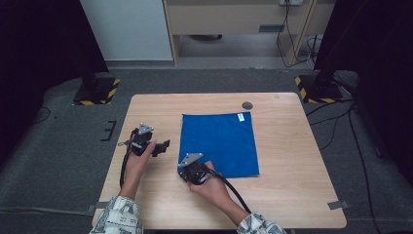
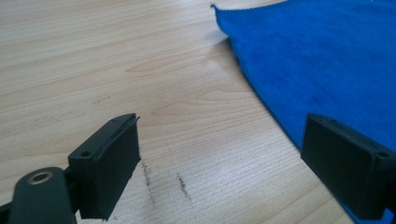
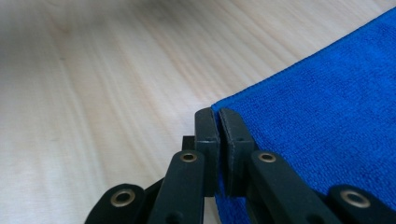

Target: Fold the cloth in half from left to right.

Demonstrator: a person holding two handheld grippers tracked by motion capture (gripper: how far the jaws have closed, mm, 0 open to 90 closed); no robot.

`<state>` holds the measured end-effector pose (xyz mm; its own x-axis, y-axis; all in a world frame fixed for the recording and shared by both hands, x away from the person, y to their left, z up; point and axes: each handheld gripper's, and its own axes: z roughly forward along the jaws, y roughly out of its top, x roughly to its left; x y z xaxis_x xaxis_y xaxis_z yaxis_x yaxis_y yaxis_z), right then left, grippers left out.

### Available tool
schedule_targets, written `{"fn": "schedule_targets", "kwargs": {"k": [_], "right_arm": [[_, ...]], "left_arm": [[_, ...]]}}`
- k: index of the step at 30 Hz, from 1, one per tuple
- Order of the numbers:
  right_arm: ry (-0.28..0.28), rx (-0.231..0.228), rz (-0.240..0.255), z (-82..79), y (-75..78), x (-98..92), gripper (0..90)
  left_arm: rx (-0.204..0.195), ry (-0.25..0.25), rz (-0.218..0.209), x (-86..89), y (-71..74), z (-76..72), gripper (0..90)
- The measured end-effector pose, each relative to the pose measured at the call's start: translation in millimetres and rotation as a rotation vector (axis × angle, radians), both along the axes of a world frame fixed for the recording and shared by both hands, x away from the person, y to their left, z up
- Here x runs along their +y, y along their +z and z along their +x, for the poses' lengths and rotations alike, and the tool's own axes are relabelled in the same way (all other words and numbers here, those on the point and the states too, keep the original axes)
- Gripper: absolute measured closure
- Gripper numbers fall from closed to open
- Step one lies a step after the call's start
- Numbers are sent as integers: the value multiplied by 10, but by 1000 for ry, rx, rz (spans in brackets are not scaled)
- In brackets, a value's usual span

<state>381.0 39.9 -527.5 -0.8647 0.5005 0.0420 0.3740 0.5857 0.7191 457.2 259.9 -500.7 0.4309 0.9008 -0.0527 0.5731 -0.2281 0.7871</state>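
A: What has the right tool (image 3: 218, 122) got?

B: Its two black jaws are pressed together at the near corner of the bright blue terry cloth (image 3: 327, 116).

A: And the cloth?

B: It lies flat on the pale wood-grain table (image 3: 93, 84), spreading away to the right of the jaws.
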Motion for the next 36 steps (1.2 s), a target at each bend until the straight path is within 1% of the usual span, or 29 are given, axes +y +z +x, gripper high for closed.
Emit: {"fn": "schedule_targets", "kwargs": {"k": [5, 6, 10, 12, 14, 15, 17, 18, 20, 21, 23, 25, 27, 28, 29, 30, 31, 32, 34, 36], "right_arm": [[25, 7, 22, -142, 12, 54, 871], [39, 7, 25, -181, 18, 65, 870], [48, 16, 52, -288, 46, 81, 870], [49, 15, 65, -330, 55, 98, 870], [51, 15, 69, -364, 65, 119, 869], [49, 15, 70, -375, 69, 125, 870], [45, 22, 80, -401, 78, 142, 869], [47, 21, 82, -412, 78, 153, 870], [43, 24, 86, -445, 76, 194, 869], [44, 27, 86, -454, 77, 204, 870], [40, 28, 96, -472, 77, 239, 869], [40, 32, 106, -485, 72, 281, 869], [42, 34, 109, -485, 60, 345, 870], [46, 35, 112, -493, 63, 371, 870], [49, 36, 116, -507, 71, 393, 870], [50, 32, 119, -519, 77, 408, 870], [55, 31, 120, -535, 88, 425, 869], [58, 29, 125, -550, 95, 439, 869], [56, 22, 122, -571, 102, 462, 869], [61, 21, 113, -573, 98, 467, 869]], "left_arm": [[-9, -5, -5, -13, 29, 15, 116], [-12, -7, -6, -16, 45, 21, 117], [-21, -18, -7, -33, 98, 51, 124], [-32, -25, -21, -46, 127, 82, 142], [-22, -31, -50, -65, 162, 138, 155], [-24, -34, -64, -79, 189, 175, 163], [-28, -29, -78, -101, 225, 232, 189], [-27, -35, -79, -116, 243, 267, 200], [-20, -43, -69, -146, 263, 334, 223], [-15, -50, -53, -164, 270, 366, 231], [1, -67, -9, -193, 281, 430, 235], [9, -82, 33, -209, 285, 502, 271], [19, -82, 59, -203, 280, 569, 283], [22, -81, 63, -196, 269, 598, 290], [14, -82, 60, -188, 255, 611, 300], [12, -83, 48, -176, 230, 632, 317], [23, -82, 41, -164, 199, 654, 321], [46, -86, 48, -157, 165, 680, 323], [64, -87, 70, -147, 99, 708, 332], [73, -85, 73, -129, 50, 726, 337]]}}
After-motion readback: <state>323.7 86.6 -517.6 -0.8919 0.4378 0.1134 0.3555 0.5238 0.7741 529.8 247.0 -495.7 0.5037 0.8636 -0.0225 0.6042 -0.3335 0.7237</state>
